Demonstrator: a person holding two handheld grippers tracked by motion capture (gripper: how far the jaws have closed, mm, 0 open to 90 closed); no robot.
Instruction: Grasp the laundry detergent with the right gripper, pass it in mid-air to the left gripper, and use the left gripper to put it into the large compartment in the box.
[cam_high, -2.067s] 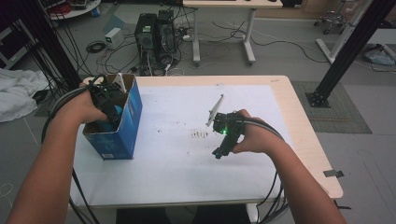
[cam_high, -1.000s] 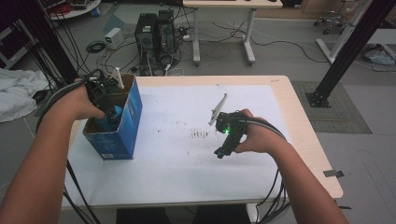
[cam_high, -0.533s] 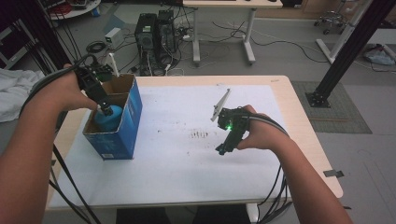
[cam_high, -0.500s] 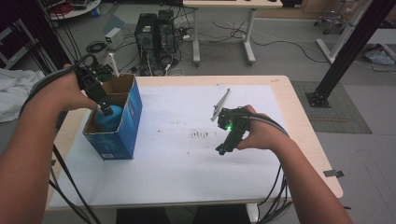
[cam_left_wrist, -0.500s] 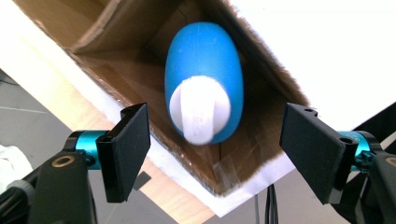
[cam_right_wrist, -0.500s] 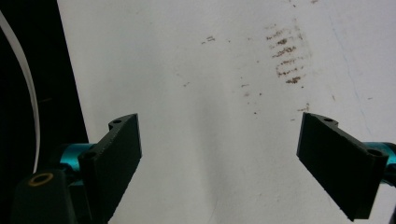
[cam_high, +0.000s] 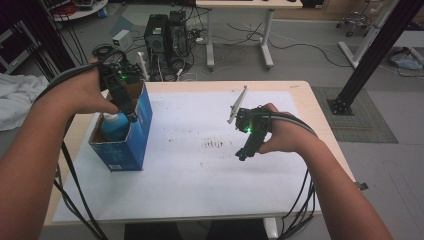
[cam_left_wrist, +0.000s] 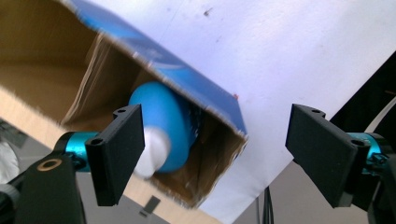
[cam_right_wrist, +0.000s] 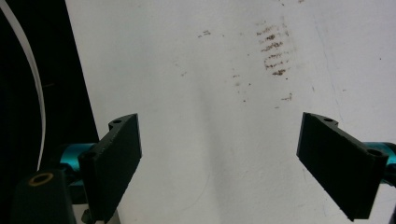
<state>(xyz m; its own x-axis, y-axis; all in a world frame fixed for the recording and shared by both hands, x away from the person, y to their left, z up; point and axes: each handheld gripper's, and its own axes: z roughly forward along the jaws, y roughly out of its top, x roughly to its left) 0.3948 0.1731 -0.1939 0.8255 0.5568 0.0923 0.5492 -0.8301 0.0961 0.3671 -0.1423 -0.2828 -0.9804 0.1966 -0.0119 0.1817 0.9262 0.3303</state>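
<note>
An open blue cardboard box stands at the table's left side, with a blue bottle upright inside it. My left gripper hovers just above the box's top, tilted down. In the left gripper view the bottle with its white cap sits in the box below the gripper. Its jaws have just been opening and nothing is between them. My right gripper hangs open and empty over the white sheet at the table's middle right.
Dark smudges mark the white sheet that covers the wooden table. Cables trail from both grippers over the front edge. Computer towers and desk legs stand on the floor behind. A black post rises at the right.
My left gripper has risen out of the box and drawn back, its jaws wider, leaving the blue bottle inside. My right gripper has lifted a little above the sheet.
</note>
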